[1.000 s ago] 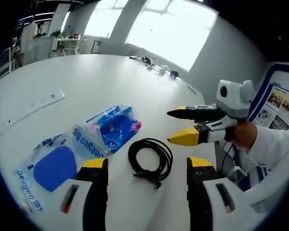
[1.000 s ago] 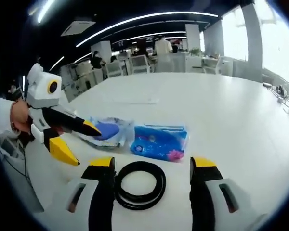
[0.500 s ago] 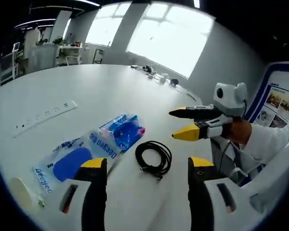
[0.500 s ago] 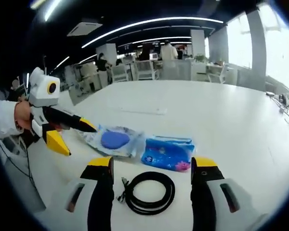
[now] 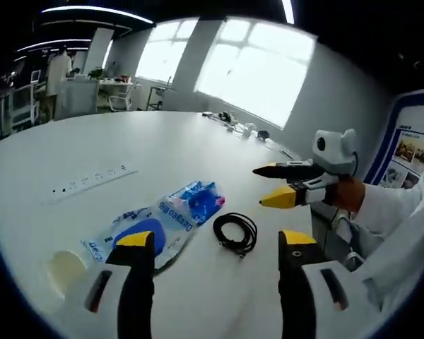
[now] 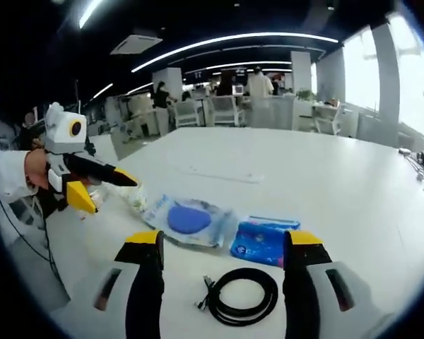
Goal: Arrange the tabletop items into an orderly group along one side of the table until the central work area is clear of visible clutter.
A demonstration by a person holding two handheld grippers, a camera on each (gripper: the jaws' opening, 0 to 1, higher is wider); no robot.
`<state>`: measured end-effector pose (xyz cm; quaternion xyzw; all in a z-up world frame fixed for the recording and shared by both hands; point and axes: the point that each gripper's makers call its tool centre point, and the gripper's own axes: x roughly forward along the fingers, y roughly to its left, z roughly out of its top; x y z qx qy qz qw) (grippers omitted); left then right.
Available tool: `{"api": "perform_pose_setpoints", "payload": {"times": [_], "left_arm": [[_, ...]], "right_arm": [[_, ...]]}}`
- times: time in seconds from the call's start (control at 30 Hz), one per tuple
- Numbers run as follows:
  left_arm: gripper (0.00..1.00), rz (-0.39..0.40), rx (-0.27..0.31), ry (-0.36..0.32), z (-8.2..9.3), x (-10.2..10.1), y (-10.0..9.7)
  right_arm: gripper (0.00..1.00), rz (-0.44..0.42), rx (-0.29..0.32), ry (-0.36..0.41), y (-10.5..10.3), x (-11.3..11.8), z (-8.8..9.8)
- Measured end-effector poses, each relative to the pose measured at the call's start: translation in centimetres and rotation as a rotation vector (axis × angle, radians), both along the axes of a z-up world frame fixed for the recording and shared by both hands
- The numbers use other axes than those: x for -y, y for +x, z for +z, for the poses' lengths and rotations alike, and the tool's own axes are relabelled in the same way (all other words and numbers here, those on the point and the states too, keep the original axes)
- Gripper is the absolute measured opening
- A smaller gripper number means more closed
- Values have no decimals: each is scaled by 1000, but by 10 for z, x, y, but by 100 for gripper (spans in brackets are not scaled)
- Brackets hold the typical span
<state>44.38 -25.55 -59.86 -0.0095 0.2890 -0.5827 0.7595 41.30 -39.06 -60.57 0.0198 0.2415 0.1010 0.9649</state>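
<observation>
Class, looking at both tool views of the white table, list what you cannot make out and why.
- Clear pouch print: left tool view, too small and partly behind that tool's jaw.
- Pale round thing: left tool view, blurred near the edge.
- Cable plug ends: right tool view, too small.
- Items by the window: left tool view, too far.

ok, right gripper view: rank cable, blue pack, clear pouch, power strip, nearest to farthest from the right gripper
1. cable, coiled between the right gripper's jaws.
2. blue pack, just past the cable, toward the right jaw.
3. clear pouch, beyond, toward the left jaw; close to the pack.
4. power strip, mid-table, farthest.
</observation>
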Motion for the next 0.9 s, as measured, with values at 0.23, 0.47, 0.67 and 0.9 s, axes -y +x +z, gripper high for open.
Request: {"api": "perform_pose_setpoints", "payload": {"times": [0.23, 0.47, 0.67, 0.9], "left_arm": [[75, 22, 31, 3, 11, -29, -1], [76, 61, 57, -2, 23, -60, 0], [78, 89, 84, -5, 34, -85, -1], [80, 134, 103, -12, 45, -116, -3]], "right_arm": [[68, 29, 17, 0, 4, -21, 9], [68, 67, 29, 2, 5, -42, 17], [68, 104, 37, 3, 7, -60, 23], [68, 150, 51, 2, 10, -85, 33]]}}
